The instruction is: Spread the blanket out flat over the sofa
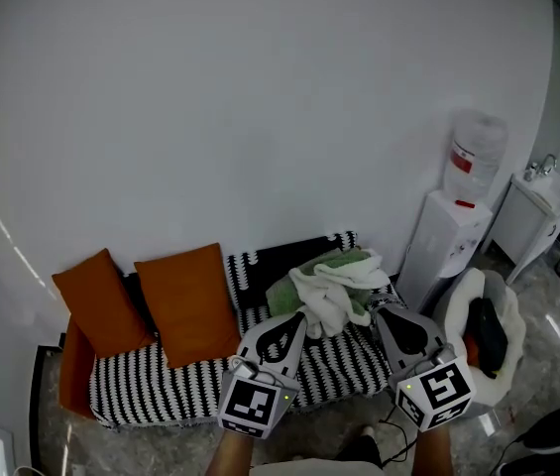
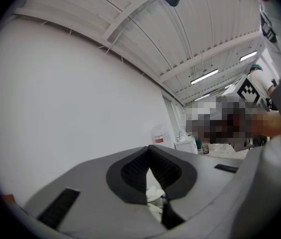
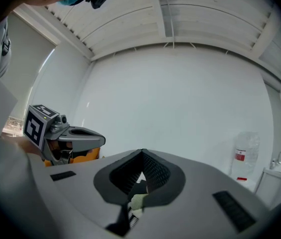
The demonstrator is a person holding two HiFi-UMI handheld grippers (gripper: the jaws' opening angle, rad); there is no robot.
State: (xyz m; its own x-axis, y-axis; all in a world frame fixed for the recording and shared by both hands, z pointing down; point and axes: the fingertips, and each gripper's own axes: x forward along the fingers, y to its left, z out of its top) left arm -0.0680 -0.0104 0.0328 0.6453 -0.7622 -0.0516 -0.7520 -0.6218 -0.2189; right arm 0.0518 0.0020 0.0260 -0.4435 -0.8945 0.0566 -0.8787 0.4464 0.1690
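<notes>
Nearest the head cam, the left gripper and right gripper were held side by side at frame bottom, marker cubes toward the viewer and jaws aimed at the sofa. Their tips were seen at either side of the blanket, L tip at its left edge and R tip at its right.

The blanket, white w/ a green layer, was bunched in a heap on the right half of the seat, against the backrest. It was not spread.

In the left gripper view the ribbed pads were closed together, w/ white cloth pinched in the gap just below. In the right gripper view the pads were likewise shut, w/ pale cloth caught between them and a bit of b/w pattern showing under it.

The sofa was covered in b/w zigzag stripes, w/ orange sides. Two orange cushions were propped upright on its left half, apart from the blanket.

A water dispenser w/ a bottle on top was stood just right of the sofa, against the white wall. A white cabinet was placed further right. A white round seat w/ a dark item in it was seen in front of the dispenser.
</notes>
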